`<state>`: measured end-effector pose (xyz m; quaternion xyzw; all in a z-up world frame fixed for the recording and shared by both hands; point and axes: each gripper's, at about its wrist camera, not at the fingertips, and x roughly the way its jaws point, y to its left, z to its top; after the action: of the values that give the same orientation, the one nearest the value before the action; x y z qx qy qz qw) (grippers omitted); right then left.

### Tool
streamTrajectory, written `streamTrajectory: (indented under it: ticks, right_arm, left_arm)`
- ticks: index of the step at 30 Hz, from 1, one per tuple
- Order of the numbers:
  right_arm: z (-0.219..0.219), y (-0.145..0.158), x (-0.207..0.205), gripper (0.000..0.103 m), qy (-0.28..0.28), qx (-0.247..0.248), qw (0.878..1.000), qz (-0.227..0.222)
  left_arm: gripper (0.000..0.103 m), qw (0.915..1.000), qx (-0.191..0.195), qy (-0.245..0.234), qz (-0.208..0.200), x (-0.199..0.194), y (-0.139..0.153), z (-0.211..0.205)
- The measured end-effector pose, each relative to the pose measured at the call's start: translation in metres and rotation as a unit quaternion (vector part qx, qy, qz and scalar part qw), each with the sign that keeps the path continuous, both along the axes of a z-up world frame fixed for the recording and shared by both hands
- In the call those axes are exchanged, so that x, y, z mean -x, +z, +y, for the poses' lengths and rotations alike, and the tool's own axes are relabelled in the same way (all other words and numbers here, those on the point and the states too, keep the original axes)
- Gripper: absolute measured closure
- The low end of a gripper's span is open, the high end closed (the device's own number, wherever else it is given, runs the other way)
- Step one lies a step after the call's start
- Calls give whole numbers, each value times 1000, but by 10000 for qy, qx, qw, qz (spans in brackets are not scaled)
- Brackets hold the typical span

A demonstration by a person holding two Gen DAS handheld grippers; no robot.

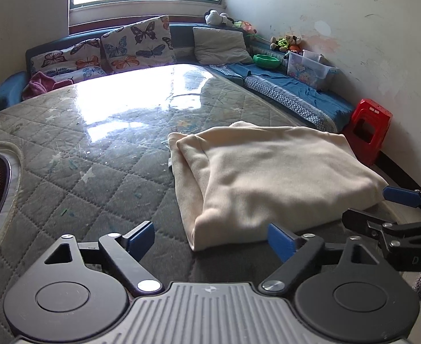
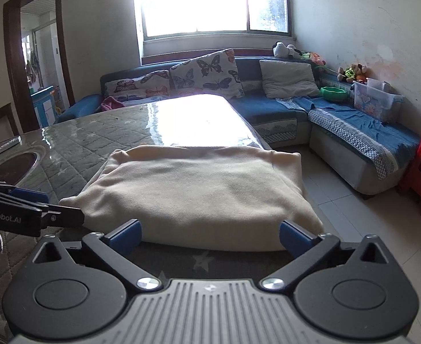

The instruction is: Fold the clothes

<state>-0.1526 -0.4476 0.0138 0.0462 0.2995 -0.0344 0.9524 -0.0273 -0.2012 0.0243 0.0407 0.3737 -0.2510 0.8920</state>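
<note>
Both my grippers, left (image 1: 211, 238) and right (image 2: 209, 235), hold their jaws apart, empty. One folded cream fleece garment (image 2: 199, 189) lies on the quilted grey table (image 1: 95, 154), dead ahead of my right, long axis crosswise; my left sits off its left corner.

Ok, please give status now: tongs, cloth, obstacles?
Left tongs open, empty. Right tongs open, empty. Cloth folded, flat on table. Nothing in the way.

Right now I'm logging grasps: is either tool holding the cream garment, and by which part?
Nothing is held. The left tool and right tool are both open, empty, just short of the folded cream garment on the table.
</note>
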Motion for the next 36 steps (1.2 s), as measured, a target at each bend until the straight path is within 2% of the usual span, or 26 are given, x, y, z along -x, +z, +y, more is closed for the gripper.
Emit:
streamTrajectory:
  ticks: [13, 36]
  right_arm:
    - [15, -2, 14, 0, -218, 119, 9996, 147]
    - [34, -4, 31, 0, -393, 125, 9989, 244]
  left_arm:
    - [0, 9999, 34, -15, -107, 23, 2, 15]
    - [0, 9997, -83, 109, -189, 50, -1, 32]
